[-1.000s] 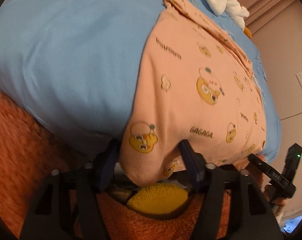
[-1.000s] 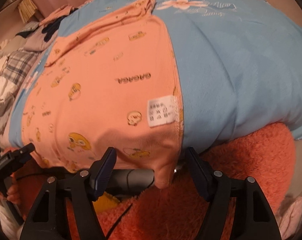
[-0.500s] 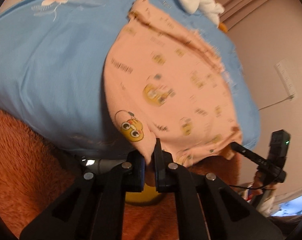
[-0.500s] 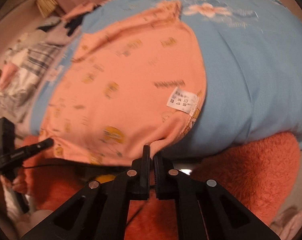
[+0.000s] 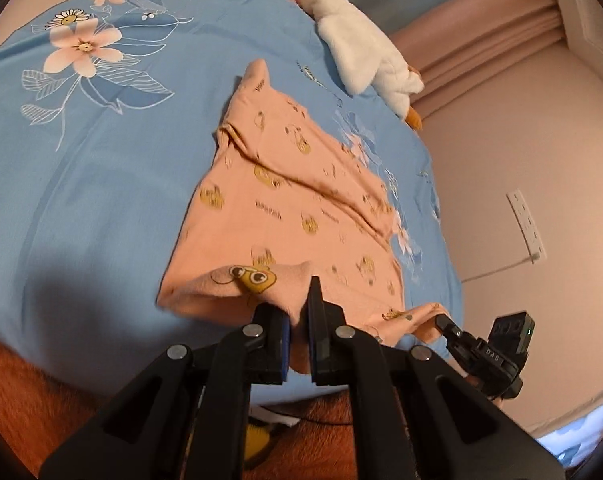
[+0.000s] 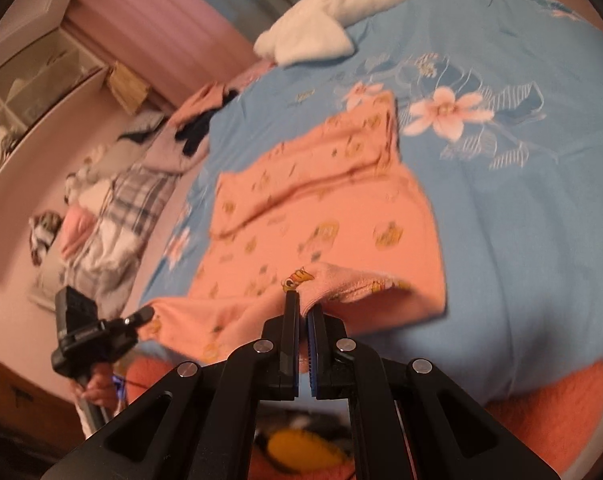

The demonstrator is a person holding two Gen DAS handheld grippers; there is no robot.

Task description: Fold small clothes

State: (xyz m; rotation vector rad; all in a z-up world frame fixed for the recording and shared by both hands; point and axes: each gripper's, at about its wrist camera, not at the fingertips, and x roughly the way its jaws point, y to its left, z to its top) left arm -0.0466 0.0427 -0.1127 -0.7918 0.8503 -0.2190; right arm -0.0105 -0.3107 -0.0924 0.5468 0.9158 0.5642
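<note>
We held the near hem of the little peach garment in both claws.

Our left claw [image 5: 298,322] was pressed together on one near corner of the garment [image 5: 285,204], and our right claw [image 6: 303,320] pinched the other corner, both lifted off the blue bedspread [image 5: 101,184]. The rest lay spread on the bed, with a white plush toy [image 5: 361,52] at the far edge.
</note>
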